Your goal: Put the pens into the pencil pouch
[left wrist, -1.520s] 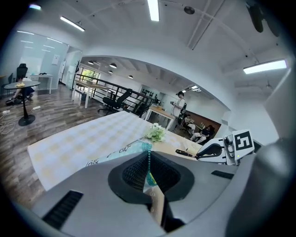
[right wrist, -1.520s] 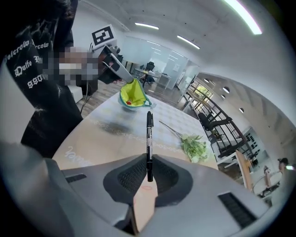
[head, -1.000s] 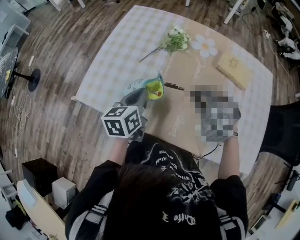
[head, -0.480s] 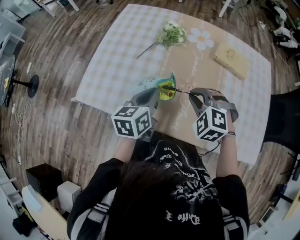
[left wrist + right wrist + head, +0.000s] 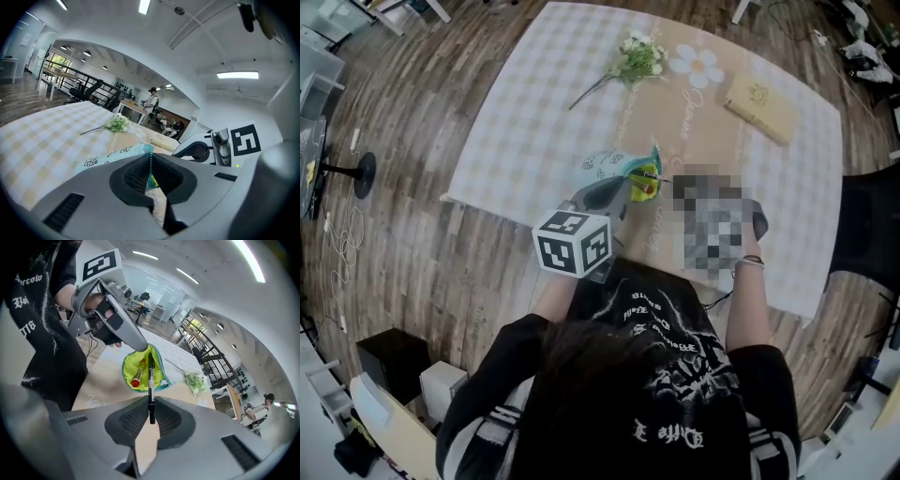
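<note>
The pencil pouch (image 5: 630, 176) lies near the middle of the counter (image 5: 534, 103), its lime-lined mouth gaping towards the right tool (image 5: 151, 414). Inside the pouch rests a red pen (image 5: 138, 372). Well beyond the pouch, on the far side of the checked cloth, lies a flower sprig (image 5: 639, 58). Beyond the pouch and off to its right sits a tan notebook (image 5: 761, 105), with a printed daisy (image 5: 697, 64) between sprig and notebook. Away from the pouch on the left, off the counter, a black round stand base (image 5: 364, 173) sits on the wooden floor (image 5: 422, 253).

The left tool (image 5: 151, 174) is clenched on the pouch's zip edge and holds that rim lifted, so its grey body crowds the mouth's near-left side. The right tool is clamped on a black pen (image 5: 151, 380), which stands up from between the pads. The pen's far end reaches over the pouch's mouth, just beside the red pen; whether it is already inside cannot be told.

The left tool points shallowly downward at the pouch from the person's side, marker cube nearest the body. The right tool tips steeply down towards the pouch's right side, its forearm stretched out from the person's right shoulder.
</note>
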Available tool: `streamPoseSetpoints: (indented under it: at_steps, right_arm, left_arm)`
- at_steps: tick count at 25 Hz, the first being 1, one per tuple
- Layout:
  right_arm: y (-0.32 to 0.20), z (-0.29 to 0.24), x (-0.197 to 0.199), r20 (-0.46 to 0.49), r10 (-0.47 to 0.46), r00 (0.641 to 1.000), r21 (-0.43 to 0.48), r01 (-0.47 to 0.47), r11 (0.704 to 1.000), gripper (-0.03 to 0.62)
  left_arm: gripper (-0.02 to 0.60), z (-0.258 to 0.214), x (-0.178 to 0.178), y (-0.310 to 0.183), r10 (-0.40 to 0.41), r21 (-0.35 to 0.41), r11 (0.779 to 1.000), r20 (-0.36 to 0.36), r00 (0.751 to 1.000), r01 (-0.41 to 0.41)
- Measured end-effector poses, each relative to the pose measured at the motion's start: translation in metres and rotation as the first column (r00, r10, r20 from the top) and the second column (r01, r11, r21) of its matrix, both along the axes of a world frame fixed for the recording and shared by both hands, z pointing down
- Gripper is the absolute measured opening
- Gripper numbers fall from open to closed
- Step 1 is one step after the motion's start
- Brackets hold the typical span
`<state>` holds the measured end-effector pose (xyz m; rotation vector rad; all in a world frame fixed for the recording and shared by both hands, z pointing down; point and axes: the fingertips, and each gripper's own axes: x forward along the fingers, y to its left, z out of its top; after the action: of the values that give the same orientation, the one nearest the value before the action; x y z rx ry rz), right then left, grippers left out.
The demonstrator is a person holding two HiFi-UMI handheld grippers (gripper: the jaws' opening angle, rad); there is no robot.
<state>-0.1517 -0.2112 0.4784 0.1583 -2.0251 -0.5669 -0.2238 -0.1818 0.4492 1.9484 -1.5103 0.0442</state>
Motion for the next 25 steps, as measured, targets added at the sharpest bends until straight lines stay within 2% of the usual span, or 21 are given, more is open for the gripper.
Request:
streamPoseSetpoints:
  at_steps: [6, 17, 21, 25]
  right_arm:
    - [0.031, 0.013, 0.028, 0.000, 0.034, 0.999, -0.020, -0.034, 0.999, 0.048]
    - [0.026, 0.024, 0.003, -0.025, 0.030, 0.999, -0.048, -0.031, 0.998, 0.049]
    - [0.038, 0.029, 0.007, -0.027, 0.026, 0.999, -0.051, -0.028, 0.998, 0.049]
    - [0.041, 0.033, 0.004, -0.030, 0.018, 0.999, -0.062, -0.020, 0.998, 0.049]
  left_arm:
    - [0.028, 0.005, 0.042, 0.032, 0.043, 0.001, 0.999, 0.000, 0.999, -0.043]
    - [0.028, 0.006, 0.042, 0.024, 0.098, -0.003, 0.995, -0.054, 0.994, -0.098]
    - [0.028, 0.007, 0.058, 0.033, 0.133, 0.002, 0.991, -0.106, 0.985, -0.134]
    - [0.028, 0.006, 0.068, 0.035, 0.174, 0.007, 0.985, -0.114, 0.978, -0.174]
